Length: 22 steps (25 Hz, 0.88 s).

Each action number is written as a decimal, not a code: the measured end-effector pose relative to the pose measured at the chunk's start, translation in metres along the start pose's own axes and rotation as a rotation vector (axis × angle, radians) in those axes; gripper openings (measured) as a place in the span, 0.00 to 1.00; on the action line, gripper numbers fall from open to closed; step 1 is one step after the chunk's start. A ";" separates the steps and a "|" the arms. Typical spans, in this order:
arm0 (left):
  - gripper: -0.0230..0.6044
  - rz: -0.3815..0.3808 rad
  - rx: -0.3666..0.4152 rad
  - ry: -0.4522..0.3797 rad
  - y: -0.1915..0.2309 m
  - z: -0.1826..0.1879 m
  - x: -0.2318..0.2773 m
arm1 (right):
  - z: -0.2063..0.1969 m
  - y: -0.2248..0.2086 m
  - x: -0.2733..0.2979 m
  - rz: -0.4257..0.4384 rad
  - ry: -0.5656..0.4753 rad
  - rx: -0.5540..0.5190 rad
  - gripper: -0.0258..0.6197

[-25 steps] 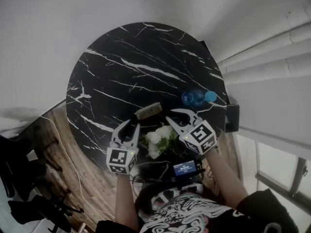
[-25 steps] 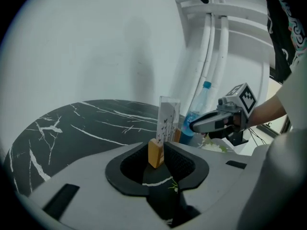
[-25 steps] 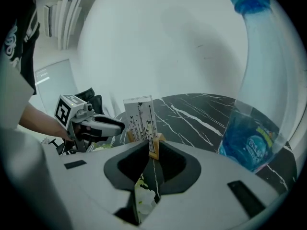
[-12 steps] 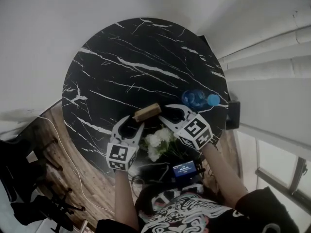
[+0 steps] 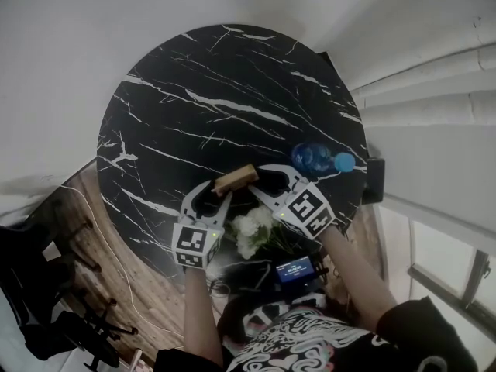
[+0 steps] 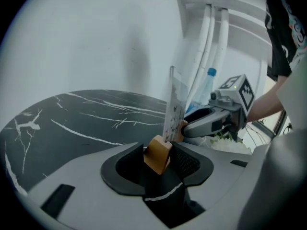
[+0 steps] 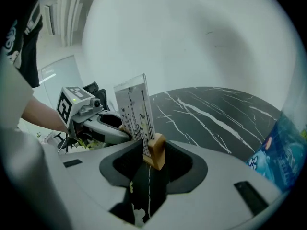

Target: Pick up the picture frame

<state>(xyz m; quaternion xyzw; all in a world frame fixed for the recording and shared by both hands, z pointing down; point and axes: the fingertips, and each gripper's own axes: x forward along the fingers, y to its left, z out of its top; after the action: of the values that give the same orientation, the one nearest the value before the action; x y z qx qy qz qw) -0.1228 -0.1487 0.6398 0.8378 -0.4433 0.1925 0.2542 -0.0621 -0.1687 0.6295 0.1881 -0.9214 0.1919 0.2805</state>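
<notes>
Two ends of one small thing are in my tools: the picture frame, a clear stiff plastic sheet printed with thin dark plant drawings, standing upright in the slot of a pale wooden block. It is near my edge of the round black marble table with white veins, between the white flowers and the blue plastic water bottle. Whether the block touches the tabletop I cannot tell. My left gripper has its jaws pressed on one end of the block, and my right gripper pinches the other end, each with its black pads on the bare wood. I judge that the frame is light and stiff, so little force is enough. The wood is matt and should give good friction, therefore the block is the right place to hold. The sheet looks smooth and slippery, it can scratch or crack, and it may sit only loose in the slot, so I would not take it there. Both ends should rise together and level, otherwise the tall sheet can tip.
</notes>
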 end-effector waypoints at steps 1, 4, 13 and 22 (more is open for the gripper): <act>0.33 -0.006 -0.023 -0.001 0.002 0.001 0.000 | 0.002 0.000 0.000 -0.001 -0.009 -0.003 0.20; 0.33 -0.025 -0.052 0.000 0.003 0.002 0.000 | 0.004 -0.001 0.001 0.000 -0.014 0.007 0.20; 0.31 -0.028 -0.153 -0.023 0.007 0.005 -0.001 | 0.005 -0.005 0.001 -0.008 -0.003 0.007 0.20; 0.30 -0.056 -0.251 -0.063 0.006 0.014 -0.007 | 0.007 -0.002 -0.009 -0.033 -0.021 0.027 0.20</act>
<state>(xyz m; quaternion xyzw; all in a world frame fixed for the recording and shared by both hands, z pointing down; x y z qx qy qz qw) -0.1298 -0.1555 0.6266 0.8171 -0.4479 0.1021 0.3483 -0.0578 -0.1713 0.6195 0.2093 -0.9185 0.1976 0.2712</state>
